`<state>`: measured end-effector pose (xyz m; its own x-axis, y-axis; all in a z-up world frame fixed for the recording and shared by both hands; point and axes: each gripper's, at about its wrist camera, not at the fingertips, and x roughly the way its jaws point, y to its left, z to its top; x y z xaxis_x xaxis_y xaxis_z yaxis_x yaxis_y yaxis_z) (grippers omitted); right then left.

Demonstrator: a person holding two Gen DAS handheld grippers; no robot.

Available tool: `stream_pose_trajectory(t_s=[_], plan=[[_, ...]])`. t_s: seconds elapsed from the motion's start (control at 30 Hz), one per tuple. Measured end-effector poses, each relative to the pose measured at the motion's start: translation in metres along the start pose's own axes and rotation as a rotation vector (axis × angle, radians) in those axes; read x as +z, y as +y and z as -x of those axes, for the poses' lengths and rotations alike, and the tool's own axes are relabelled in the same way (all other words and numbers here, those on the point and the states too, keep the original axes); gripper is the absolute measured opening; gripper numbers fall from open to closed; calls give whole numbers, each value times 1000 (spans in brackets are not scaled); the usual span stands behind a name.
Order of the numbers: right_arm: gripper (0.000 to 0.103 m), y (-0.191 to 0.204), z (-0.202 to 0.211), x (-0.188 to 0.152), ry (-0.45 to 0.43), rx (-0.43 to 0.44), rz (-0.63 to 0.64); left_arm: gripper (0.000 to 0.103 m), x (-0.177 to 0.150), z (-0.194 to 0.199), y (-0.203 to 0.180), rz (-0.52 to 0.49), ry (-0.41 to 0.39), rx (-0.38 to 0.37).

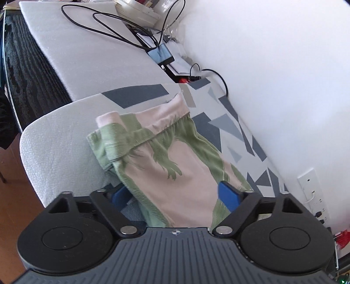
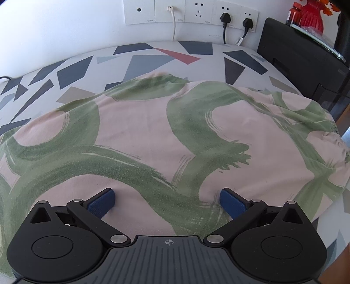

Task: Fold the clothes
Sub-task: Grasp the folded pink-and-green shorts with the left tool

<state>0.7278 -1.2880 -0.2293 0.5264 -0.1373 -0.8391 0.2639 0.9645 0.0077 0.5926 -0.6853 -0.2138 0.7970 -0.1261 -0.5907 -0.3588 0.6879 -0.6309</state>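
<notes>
A pink garment with green brush-stroke print lies spread on a geometric-patterned cover, its gathered waistband end toward a grey foam pad. The left gripper is partly open with the cloth between its blue pads; the right gripper stands wide, pads resting on the fabric without pinching. Behind run a white wall, wall sockets, black cables and a black box.

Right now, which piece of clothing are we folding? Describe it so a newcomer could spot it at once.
Find the cover with grey and blue triangles below the wall sockets. On it lies the garment, spread wide. It is the only pale pink cloth with broad green brush strokes; one end has a gathered pink band.
</notes>
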Motion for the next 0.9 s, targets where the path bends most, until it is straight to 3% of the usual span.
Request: stream_pose_trajectory(t_s=[0.1,0.27,0.43,0.57,0.6,0.63,0.67,0.77,0.9], plan=[[102,1,0,-1,-7,-5,-8,53,1,-3,9,54,5,-34],[102,2,-1,0,-12,-12,-21,51,3,-10,9,88,14,-58],[102,5,-2,2,-13,-19,-33,11,3,-20,4,66,32,-42],[102,5,-3,3,-15,-16,-28,12,9,-13,10,121,38,-51],[102,5,-3,3,-15,-14,-26,24,9,-10,14,148,57,-64],[102,5,-3,3,-13,-13,-25,46,8,-8,17,178,78,-82],[102,5,-3,3,-14,-13,-24,54,7,-5,21,208,100,-100],[102,5,-3,2,-21,-11,-23,58,1,-1,31,290,173,-150],[102,5,-3,2,-32,-13,-26,58,-14,-3,24,279,142,-154]])
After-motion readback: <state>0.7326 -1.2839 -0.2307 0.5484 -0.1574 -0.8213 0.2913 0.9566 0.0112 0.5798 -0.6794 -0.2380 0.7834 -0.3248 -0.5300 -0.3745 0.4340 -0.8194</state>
